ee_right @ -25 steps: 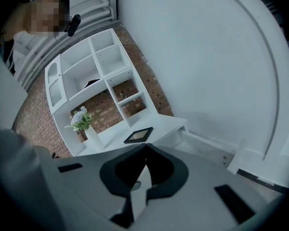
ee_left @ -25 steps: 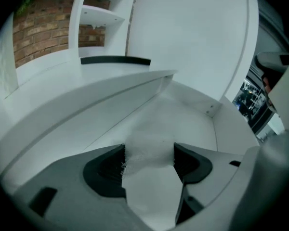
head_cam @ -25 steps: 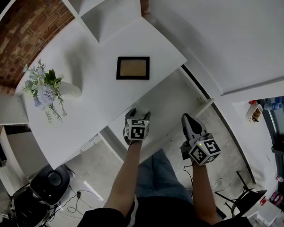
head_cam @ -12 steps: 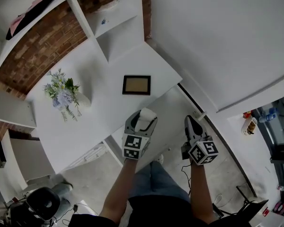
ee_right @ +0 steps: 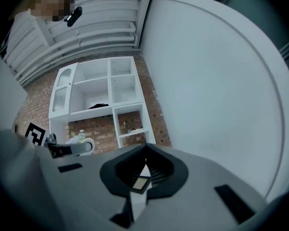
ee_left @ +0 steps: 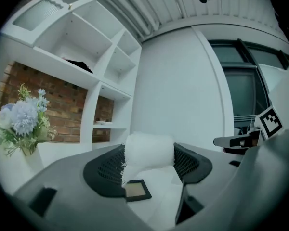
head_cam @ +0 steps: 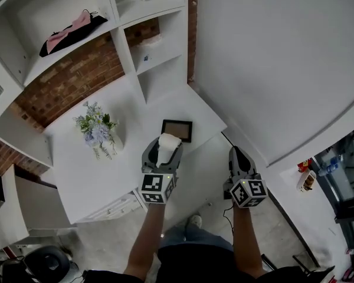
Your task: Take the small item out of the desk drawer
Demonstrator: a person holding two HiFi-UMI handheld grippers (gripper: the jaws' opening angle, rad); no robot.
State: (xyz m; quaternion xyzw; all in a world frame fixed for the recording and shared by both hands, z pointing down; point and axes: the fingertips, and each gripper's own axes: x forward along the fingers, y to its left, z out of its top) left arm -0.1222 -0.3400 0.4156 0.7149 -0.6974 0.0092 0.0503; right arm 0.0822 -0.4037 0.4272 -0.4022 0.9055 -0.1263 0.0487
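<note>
A small white roll [head_cam: 167, 141] is pinched between the jaws of my left gripper [head_cam: 164, 146], held in the air over the front edge of the white desk [head_cam: 88, 170]. In the left gripper view the roll [ee_left: 149, 150] fills the gap between the mesh pads [ee_left: 106, 170]. My right gripper [head_cam: 235, 153] hangs to the right with its jaws shut on nothing; its tips meet in the right gripper view [ee_right: 145, 155]. Below and between the grippers lies a lower white surface [head_cam: 205, 158] that looks like the pulled-out drawer; its inside is not visible.
A dark picture frame [head_cam: 177, 130] lies flat on the desk just beyond the left gripper. A vase of flowers [head_cam: 98, 130] stands at the desk's left. White wall shelves [head_cam: 147, 46] on brick rise behind. Closed drawer fronts [head_cam: 115, 208] sit under the desk's left side.
The left gripper has risen with the white roll, from the drawer level to over the desk edge. The right gripper stayed shut beside it. The head view tilted up, showing more shelves.
</note>
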